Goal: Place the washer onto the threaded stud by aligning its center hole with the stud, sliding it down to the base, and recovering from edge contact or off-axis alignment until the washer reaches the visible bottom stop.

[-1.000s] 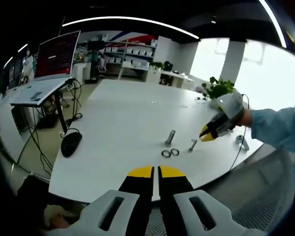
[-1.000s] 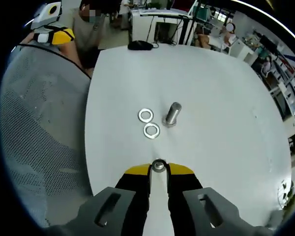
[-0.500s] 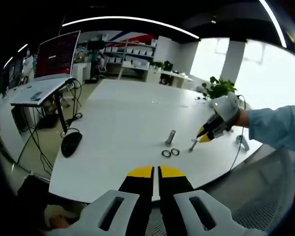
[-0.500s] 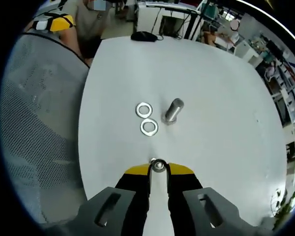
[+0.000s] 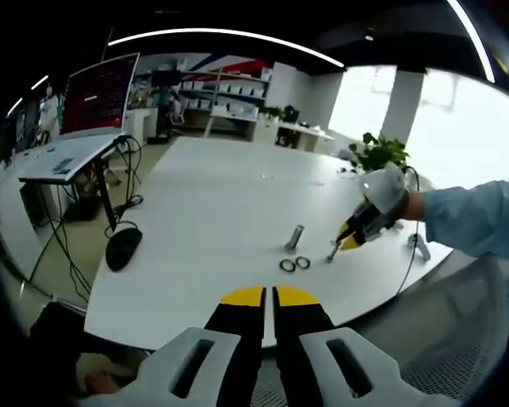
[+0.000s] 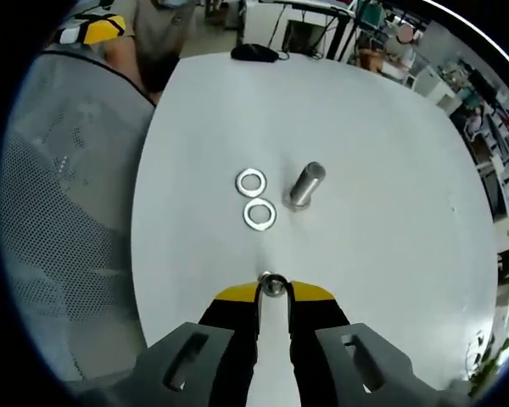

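Right gripper point(image 6: 274, 292) is clenching a small metal stud point(image 6: 274, 285) between its yellow-tipped jaws, its top showing at the tips; the left gripper view shows it point(image 5: 349, 238) holding that stud point(image 5: 332, 251) upright on the white table point(image 5: 212, 203). Left gripper point(image 5: 268, 297) is hovering off the table's near edge with jaws pressed together, gripping nothing. A larger upright metal cylinder point(image 6: 306, 184) is standing just beside two washers point(image 6: 255, 198), which are lying flat, side by side, ahead of the right gripper.
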### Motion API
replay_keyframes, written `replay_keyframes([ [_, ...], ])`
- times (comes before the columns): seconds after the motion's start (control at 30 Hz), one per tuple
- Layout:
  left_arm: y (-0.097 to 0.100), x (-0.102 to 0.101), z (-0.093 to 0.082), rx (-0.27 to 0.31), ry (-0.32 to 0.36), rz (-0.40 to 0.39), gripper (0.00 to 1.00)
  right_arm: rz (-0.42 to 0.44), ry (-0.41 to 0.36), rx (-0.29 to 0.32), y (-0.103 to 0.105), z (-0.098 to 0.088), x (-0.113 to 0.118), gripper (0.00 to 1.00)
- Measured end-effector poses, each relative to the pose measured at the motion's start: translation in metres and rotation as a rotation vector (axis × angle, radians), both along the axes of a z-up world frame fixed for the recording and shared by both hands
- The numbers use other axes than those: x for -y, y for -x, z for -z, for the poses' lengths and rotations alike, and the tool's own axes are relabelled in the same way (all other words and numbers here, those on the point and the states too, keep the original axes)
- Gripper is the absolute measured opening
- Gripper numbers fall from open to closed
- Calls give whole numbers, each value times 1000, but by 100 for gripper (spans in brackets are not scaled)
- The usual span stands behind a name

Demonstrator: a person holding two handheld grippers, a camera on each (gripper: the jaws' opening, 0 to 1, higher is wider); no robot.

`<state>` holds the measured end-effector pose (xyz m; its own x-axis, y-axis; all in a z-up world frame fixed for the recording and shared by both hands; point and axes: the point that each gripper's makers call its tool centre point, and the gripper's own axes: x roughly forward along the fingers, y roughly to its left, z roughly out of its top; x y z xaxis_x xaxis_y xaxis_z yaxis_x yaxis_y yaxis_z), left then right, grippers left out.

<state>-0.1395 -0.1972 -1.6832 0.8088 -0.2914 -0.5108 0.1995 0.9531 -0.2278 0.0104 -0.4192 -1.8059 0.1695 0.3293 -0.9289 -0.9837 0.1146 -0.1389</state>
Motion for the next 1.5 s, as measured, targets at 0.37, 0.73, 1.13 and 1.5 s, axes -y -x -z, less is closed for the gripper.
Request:
replay_keyframes([
  [0.37, 0, -1, 1, -3, 0, -7, 0, -7, 36, -34, -1, 28, 1, 14],
  [0.73, -1, -2, 0, -2, 5, -15, 1, -20, 45, -57, 0, 37, -2, 14],
  [1.13, -1, -2, 0, -3, 3, -19, 1, -11, 15, -39, -12, 29, 8, 30],
  [1.5, -1, -1, 0, -2, 4, -13, 2, 111, -26, -53, -30, 28, 45, 27],
])
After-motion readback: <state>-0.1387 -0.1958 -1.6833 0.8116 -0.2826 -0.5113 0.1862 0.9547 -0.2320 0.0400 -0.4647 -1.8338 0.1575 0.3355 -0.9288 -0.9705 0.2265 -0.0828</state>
